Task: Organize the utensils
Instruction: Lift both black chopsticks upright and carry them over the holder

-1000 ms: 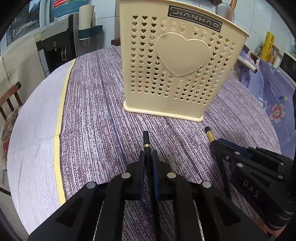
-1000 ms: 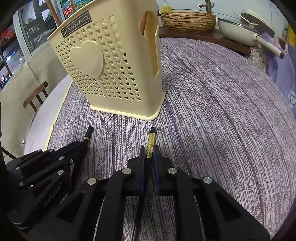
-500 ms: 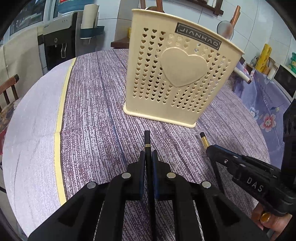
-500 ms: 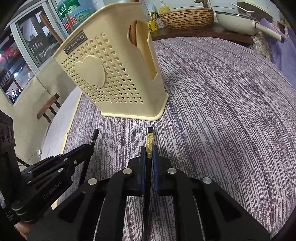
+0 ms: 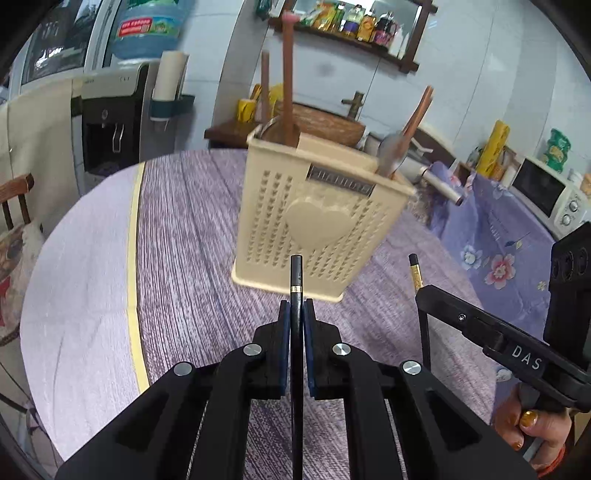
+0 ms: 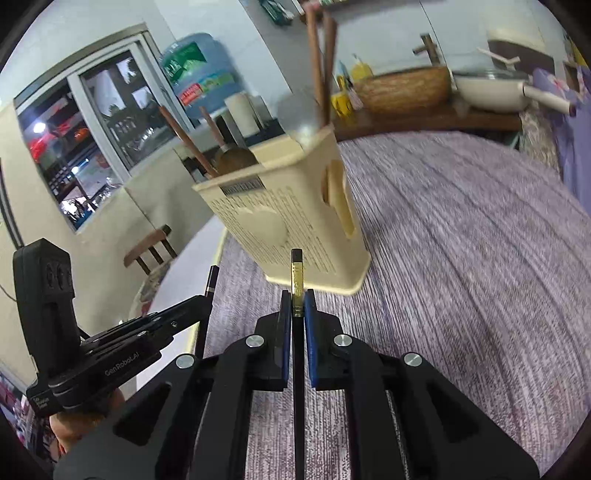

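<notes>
Starting at far left of left wrist view: wooden chair [image 5: 14, 199] past the tabletop [image 5: 177, 266] rim, yellow strip [image 5: 133, 258] down the cloth, open purple cloth up to the cream utensil basket [image 5: 314, 221]. Left tool [image 5: 296, 314] clamped shut on a black chopstick [image 5: 296, 273], tip just short of basket base. Basket holds brown-handled utensils [image 5: 288, 74]. Right tool [image 5: 424, 291] further right, pinching a gold-banded chopstick [image 5: 415, 273]; hand [image 5: 532, 424] below it. Floral cloth, microwave [image 5: 550, 195] beyond. Right wrist view only: window [image 6: 96, 122], basket side slot [image 6: 340, 195], wicker bowl [image 6: 406, 88], white pan [image 6: 491, 92]; broad bare cloth right of basket. Water jug [image 5: 147, 29] behind in both.
</notes>
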Demonstrator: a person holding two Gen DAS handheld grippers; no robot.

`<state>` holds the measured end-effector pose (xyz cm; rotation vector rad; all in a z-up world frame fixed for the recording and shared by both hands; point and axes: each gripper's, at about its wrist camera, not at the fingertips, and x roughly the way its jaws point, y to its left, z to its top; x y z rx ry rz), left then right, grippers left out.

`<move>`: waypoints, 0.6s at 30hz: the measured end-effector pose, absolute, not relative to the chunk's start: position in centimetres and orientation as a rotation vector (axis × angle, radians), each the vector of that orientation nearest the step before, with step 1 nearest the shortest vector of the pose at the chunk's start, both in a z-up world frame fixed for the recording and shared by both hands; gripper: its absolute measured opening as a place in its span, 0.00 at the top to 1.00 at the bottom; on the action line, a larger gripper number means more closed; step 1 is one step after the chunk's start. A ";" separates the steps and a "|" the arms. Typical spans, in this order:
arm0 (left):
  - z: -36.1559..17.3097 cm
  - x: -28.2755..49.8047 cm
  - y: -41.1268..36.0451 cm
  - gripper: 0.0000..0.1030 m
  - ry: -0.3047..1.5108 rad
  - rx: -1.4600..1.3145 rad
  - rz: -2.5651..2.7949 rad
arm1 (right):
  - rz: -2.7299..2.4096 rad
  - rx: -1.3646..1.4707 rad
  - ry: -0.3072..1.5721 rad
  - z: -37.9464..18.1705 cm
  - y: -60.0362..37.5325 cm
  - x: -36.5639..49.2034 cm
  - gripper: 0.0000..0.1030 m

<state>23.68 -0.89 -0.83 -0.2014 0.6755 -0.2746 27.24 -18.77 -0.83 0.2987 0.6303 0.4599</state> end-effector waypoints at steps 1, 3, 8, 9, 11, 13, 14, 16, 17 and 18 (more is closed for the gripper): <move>-0.1 23.4 -0.7 0.92 0.656 -0.208 -0.283 | 0.467 0.293 0.607 -0.1 -18.9 26.9 0.92; 1.4 22.8 -0.5 0.92 0.611 -0.214 -0.300 | 0.483 0.274 0.563 1.3 -18.9 26.1 0.92; 3.7 22.0 -0.4 0.92 0.535 -0.211 -0.320 | 0.510 0.211 0.496 3.6 -18.6 24.7 0.92; 3.9 22.0 -0.3 0.92 0.532 -0.213 -0.326 | 0.511 0.206 0.492 3.8 -18.6 24.7 0.92; 4.1 22.0 -0.4 0.92 0.527 -0.212 -0.330 | 0.518 0.199 0.484 4.2 -18.5 24.7 0.92; 4.2 21.9 -0.3 0.92 0.522 -0.212 -0.329 | 0.517 0.197 0.483 4.5 -18.6 24.8 0.92; 4.3 21.9 -0.3 0.92 0.520 -0.213 -0.331 | 0.519 0.199 0.482 4.7 -18.7 24.8 0.92; 4.4 21.8 -0.3 0.92 0.517 -0.214 -0.332 | 0.522 0.197 0.478 4.9 -18.7 24.9 0.92; 4.4 21.8 -0.3 0.92 0.515 -0.212 -0.330 | 0.523 0.194 0.475 5.0 -18.6 24.8 0.92; 4.5 21.7 -0.2 0.92 0.511 -0.212 -0.329 | 0.524 0.191 0.470 5.1 -18.6 24.8 0.92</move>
